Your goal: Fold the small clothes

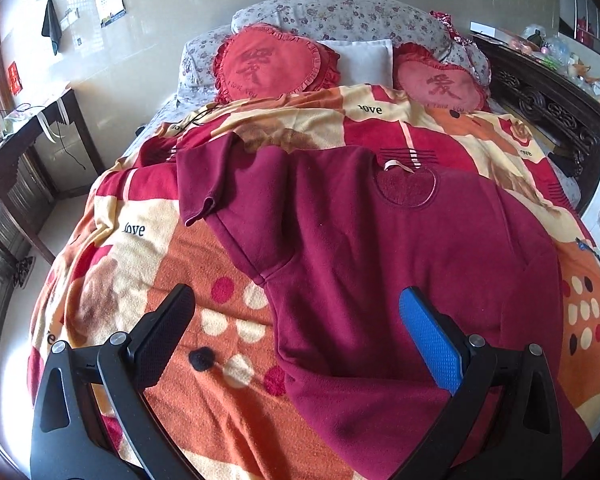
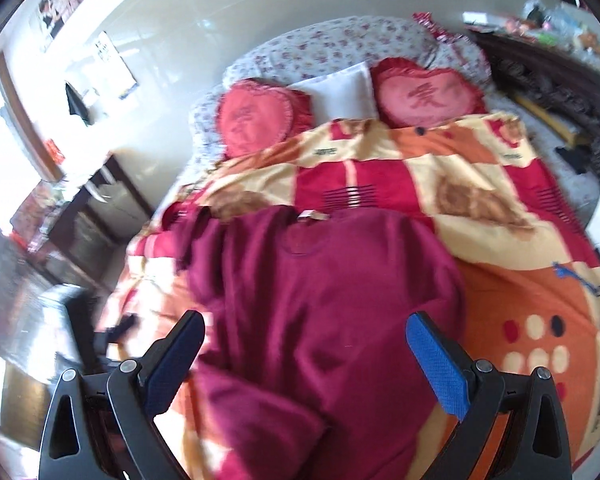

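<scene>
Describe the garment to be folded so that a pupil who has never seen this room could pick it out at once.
Start at the bed with its orange, red and cream blanket. On the blanket, nearer than the two heart cushions, lies a shirt, spread out with one short sleeve showing. It alone is plain dark red, with a round neck and a pale tag.

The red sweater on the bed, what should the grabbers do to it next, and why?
Probably the left gripper should reach for the sleeve that sticks out to the left and fold it across the body. The maroon sweater lies spread on the blanket, collar toward the pillows. Both grippers are open and hold nothing, and the right gripper hovers over the sweater's body.
</scene>
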Available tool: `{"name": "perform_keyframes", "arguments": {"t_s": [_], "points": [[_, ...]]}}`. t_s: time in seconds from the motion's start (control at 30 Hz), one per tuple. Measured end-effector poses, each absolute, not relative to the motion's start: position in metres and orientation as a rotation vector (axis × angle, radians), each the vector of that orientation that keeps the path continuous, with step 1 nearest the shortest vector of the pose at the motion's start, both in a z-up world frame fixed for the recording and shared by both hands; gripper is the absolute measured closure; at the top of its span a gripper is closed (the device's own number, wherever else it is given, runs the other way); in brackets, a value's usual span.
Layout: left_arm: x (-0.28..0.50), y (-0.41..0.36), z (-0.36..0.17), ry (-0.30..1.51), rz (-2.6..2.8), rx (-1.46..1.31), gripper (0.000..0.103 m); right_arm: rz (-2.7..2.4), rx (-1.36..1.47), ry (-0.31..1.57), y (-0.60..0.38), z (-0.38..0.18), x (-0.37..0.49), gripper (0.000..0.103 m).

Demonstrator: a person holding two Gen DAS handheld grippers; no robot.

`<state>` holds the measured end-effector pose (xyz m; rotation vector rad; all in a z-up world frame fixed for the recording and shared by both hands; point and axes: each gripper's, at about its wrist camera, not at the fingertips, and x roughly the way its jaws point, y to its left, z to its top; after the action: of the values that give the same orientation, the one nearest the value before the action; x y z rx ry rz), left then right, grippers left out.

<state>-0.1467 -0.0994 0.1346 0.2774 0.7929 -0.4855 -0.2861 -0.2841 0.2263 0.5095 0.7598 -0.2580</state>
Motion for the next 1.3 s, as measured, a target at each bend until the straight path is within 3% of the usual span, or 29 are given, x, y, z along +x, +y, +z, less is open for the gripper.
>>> {"name": "perform_keyframes", "arguments": {"t_s": [0.27,0.63,0.87,1.3], "points": [[-0.145,-0.103,0.135,0.788,-0.483,0.273,0.0,-0.106,0.679,0.763,-0.282,0.267,-0.279,0.003],[-0.137,-0.103,0.137,0.792,-0.484,0.264,0.0,-0.174,0.524,0.704,-0.275,0.31,-0.261,0.003],[-0.13,-0.102,0.129,0.806,-0.472,0.273,0.0,-0.32,0.325,0.778,-0.269,0.251,-0.237,0.003],[-0.121,-0.101,0.117,0.832,-0.468,0.248,0.0,-0.383,0.36,0.849,-0.288,0.172,-0.21,0.003]]}}
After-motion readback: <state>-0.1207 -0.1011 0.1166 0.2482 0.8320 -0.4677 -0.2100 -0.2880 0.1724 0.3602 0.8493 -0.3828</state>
